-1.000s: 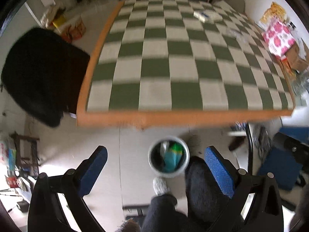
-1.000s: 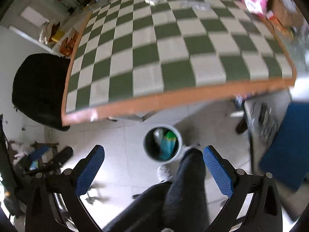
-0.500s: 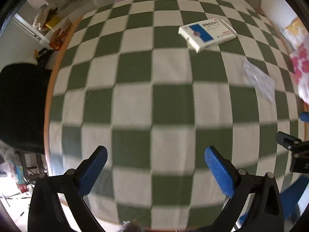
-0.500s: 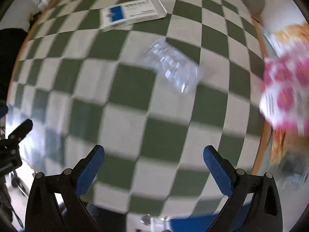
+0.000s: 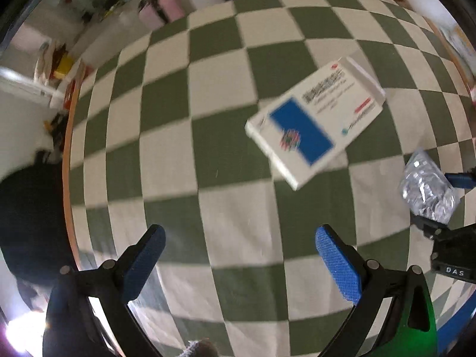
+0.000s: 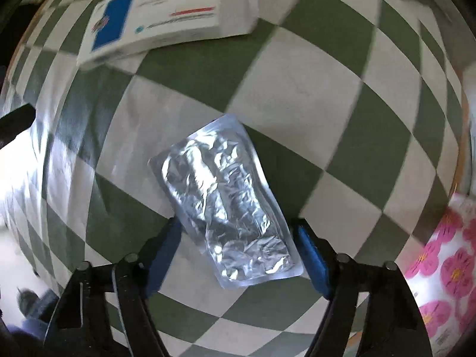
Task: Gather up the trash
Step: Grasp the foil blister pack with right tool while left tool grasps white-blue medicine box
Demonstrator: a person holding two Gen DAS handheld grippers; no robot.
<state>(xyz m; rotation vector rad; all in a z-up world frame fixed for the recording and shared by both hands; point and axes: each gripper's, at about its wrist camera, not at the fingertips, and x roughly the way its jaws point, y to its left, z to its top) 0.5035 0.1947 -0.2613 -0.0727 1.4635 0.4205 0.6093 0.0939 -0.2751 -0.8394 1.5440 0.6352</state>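
table: one, under a green-and-white checked cloth (image 5: 226, 136), with an orange wooden edge (image 5: 67, 160) showing at the left
trash on the cloth: two pieces, one box and one pouch
box: one white carton with a blue panel (image 5: 315, 122), lying flat, far of the left gripper and left of the pouch (print too blurred to read)
pouch: one crinkled silver foil pouch (image 6: 229, 208), flat on the cloth, its near end between the right gripper's blue pads
right gripper: (image 6: 238, 247) pointing down over the pouch, jaws have just been closing and stand partly apart, one on each side of the pouch; whether the pads press it yet cannot be told
left gripper: (image 5: 238, 255) jaws wide apart, nothing between them, only bare cloth below
other things: one pink-flowered pack (image 6: 446, 270) at the right edge of the table; one black chair (image 5: 29, 214) left of the table
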